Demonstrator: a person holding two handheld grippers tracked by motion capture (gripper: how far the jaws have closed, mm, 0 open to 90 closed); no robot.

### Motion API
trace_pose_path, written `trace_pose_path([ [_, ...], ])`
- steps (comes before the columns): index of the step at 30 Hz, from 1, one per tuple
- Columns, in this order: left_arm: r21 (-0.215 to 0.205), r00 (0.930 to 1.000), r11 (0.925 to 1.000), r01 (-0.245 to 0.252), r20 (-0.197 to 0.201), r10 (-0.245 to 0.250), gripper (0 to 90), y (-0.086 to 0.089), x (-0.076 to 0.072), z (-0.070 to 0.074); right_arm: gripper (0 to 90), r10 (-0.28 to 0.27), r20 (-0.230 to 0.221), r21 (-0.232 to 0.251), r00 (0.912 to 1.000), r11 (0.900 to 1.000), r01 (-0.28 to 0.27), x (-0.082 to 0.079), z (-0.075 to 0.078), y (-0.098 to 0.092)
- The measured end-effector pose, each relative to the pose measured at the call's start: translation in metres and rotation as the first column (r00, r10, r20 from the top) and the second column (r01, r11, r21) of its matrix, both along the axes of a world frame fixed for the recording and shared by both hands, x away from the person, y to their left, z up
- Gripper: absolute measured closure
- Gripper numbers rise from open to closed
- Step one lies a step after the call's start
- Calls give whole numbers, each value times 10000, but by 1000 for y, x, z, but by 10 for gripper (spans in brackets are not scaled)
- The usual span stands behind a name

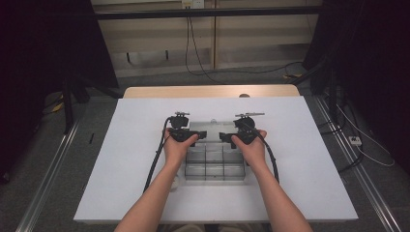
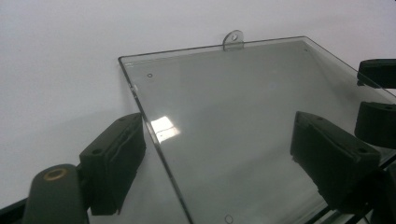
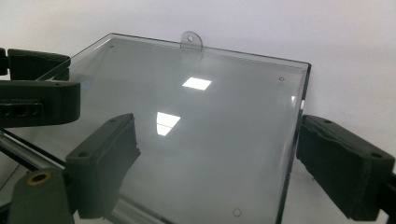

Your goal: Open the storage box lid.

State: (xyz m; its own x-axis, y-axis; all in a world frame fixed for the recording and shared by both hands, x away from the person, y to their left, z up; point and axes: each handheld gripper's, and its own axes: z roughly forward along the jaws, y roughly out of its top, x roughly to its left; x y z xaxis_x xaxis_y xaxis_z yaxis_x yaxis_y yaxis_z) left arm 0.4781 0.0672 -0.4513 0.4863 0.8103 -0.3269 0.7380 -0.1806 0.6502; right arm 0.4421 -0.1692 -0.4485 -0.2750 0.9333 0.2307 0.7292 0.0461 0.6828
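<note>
A clear plastic compartment box (image 1: 212, 164) sits mid-table with its clear lid (image 1: 212, 126) swung back on the far side. The lid (image 2: 233, 121) has a small hang tab (image 2: 233, 39) at its far edge. My left gripper (image 2: 222, 161) is open, and the lid's left edge runs between its fingers without touching either pad. My right gripper (image 3: 224, 165) is also open and straddles the lid's (image 3: 201, 126) right edge the same way. In the high view, the left gripper (image 1: 186, 131) and right gripper (image 1: 241, 133) hover side by side over the box's far end.
The box rests on a white board (image 1: 121, 159) laid over a wooden table (image 1: 208, 91). Black cables (image 1: 154, 164) trail back from each gripper along the forearms. Dark stands and floor cables surround the table.
</note>
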Motion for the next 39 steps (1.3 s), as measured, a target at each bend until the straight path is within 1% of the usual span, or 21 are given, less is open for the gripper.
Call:
trace_pose_path([
  [3,-13,10000,10000,49,-53,-49,183,1,0,1,121,-8,-63,89,10000,10000,9,0,0,-1],
  [8,-111,10000,9999,72,-29,-72,178,2,-1,4,128,-31,-18,43,10000,10000,31,0,0,0],
  [9,-132,10000,9999,71,-59,-72,173,3,-2,5,132,-30,25,49,10000,10000,29,-1,0,-1],
  [12,-151,9999,9998,115,32,-115,171,6,-3,7,162,-43,150,139,9999,9999,41,-3,2,-3],
  [14,-249,9998,9997,87,194,-82,168,9,-6,9,159,-66,306,237,9995,9997,58,-5,5,-5],
  [16,-266,9994,9995,165,313,-157,168,14,-9,12,160,-12,511,256,9987,9997,-2,-8,9,-9],
  [17,-297,9991,9994,160,390,-148,167,16,-10,14,159,-4,581,233,9983,9997,-9,-10,11,-10],
  [20,-197,9978,9993,333,574,-322,155,23,-16,20,153,165,815,225,9965,9996,-184,-17,18,-14],
  [22,-193,9967,9990,393,711,-378,143,27,-20,23,154,342,1024,237,9942,9990,-368,-24,23,-16],
  [24,-288,9955,9984,496,826,-471,142,31,-25,26,153,466,1219,144,9915,9987,-487,-30,27,-18],
  [27,-209,9921,9974,697,1059,-671,136,35,-32,30,152,709,1441,19,9870,9974,-719,-41,32,-21],
  [30,-111,9887,9958,911,1204,-891,127,39,-39,36,152,908,1622,3,9826,9958,-921,-51,35,-24],
  [32,-129,9859,9943,1055,1317,-1029,127,41,-44,39,148,1032,1705,-32,9799,9946,-1042,-58,36,-27],
  [34,-146,9836,9939,1097,1458,-1064,127,42,-48,41,149,1081,1786,-130,9780,9941,-1075,-64,37,-31],
  [36,-221,9811,9921,1231,1529,-1183,126,44,-52,43,149,1107,1856,-40,9764,9937,-1119,-70,37,-36],
  [39,-90,9764,9906,1363,1700,-1328,126,47,-58,45,148,1028,1932,-57,9758,9946,-1037,-78,36,-43],
])
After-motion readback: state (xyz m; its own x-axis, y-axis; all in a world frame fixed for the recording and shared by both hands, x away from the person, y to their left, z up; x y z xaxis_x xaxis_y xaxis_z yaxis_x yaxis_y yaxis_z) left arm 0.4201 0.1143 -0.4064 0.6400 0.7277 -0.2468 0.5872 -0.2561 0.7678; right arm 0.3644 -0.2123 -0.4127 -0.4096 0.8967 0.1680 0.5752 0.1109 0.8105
